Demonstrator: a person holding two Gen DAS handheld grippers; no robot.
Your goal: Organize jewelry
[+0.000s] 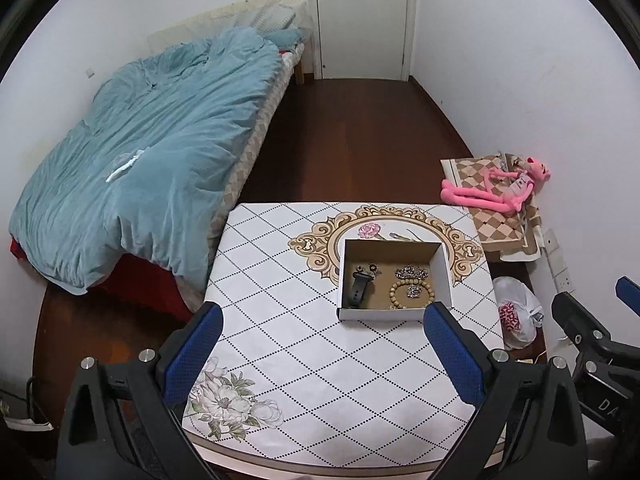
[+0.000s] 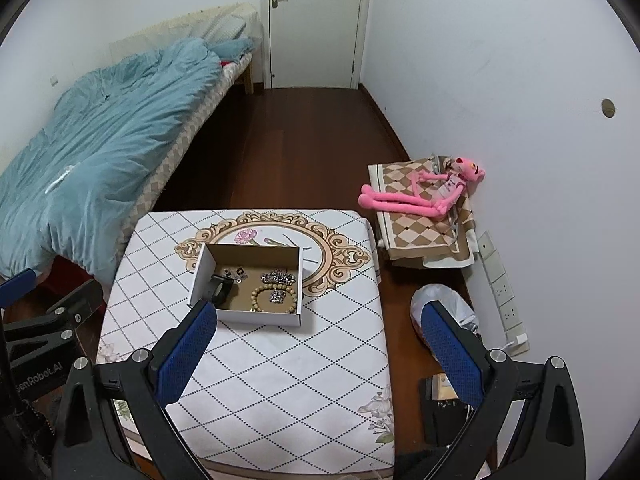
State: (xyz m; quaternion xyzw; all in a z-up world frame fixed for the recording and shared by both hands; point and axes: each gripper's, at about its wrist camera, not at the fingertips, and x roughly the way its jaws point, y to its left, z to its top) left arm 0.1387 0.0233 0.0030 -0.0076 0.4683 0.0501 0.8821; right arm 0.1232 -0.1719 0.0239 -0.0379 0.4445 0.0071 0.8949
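A shallow white cardboard box (image 1: 443, 272) (image 2: 202, 270) sits on the far half of the patterned table (image 1: 288, 320) (image 2: 320, 340). Inside lie a black watch (image 1: 359, 289) (image 2: 221, 287), a wooden bead bracelet (image 1: 395, 294) (image 2: 262, 291), a sparkly crown brooch (image 1: 411, 271) (image 2: 279, 278), a smaller sparkly piece (image 1: 413, 291) (image 2: 277, 295) and small trinkets (image 1: 367, 268) (image 2: 236, 273). My left gripper (image 1: 322, 354) hangs open above the table's near half, short of the box. My right gripper (image 2: 320, 354) is open too, above the table's right edge. Neither holds anything.
A bed with a blue duvet (image 1: 152, 152) (image 2: 80, 140) stands to the left. A pink plush toy (image 1: 500, 188) (image 2: 424, 192) lies on a chequered cloth by the right wall. A white plastic bag (image 1: 516, 312) (image 2: 444, 300) sits on the floor right of the table. A closed door (image 1: 360, 16) is at the back.
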